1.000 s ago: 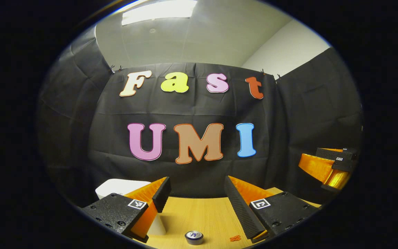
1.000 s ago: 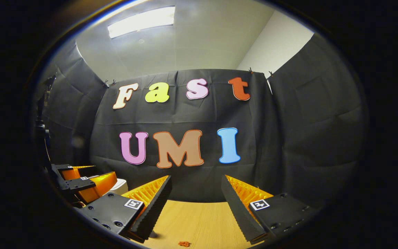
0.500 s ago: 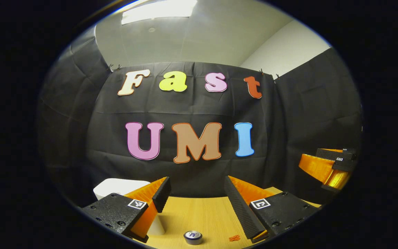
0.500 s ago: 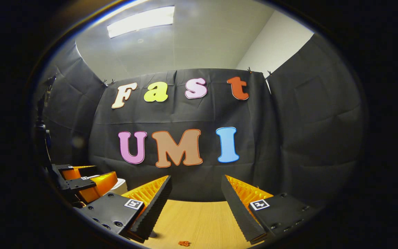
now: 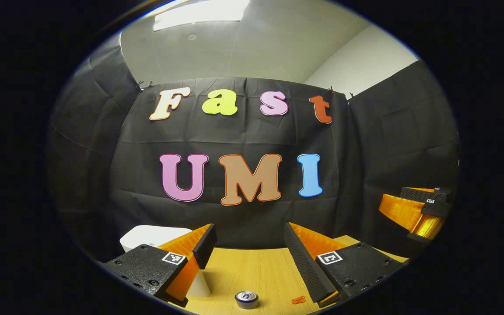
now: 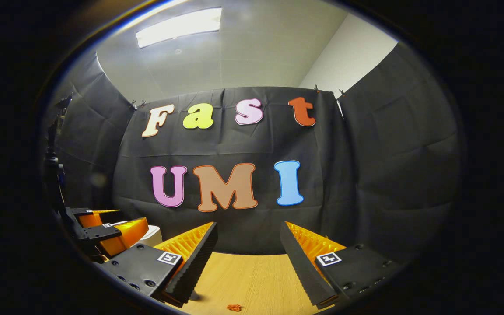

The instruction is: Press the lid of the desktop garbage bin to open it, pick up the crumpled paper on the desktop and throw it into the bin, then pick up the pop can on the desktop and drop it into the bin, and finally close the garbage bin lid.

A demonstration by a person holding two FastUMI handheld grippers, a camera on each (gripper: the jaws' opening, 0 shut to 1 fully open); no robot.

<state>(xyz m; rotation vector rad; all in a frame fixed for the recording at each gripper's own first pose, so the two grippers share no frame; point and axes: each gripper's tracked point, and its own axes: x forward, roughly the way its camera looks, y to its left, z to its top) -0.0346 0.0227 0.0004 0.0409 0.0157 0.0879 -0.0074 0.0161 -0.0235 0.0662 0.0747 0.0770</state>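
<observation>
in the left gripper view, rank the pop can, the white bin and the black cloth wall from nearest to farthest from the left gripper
1. Pop can: on the desktop, just ahead, below the open left gripper.
2. White bin: farther back, to the left, partly behind one finger.
3. Black cloth wall: at the back, beyond the desktop's far edge.

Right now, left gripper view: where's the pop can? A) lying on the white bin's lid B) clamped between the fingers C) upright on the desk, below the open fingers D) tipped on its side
C: the pop can stands upright on the desk, top facing up, with the left gripper open and holding nothing.
</observation>
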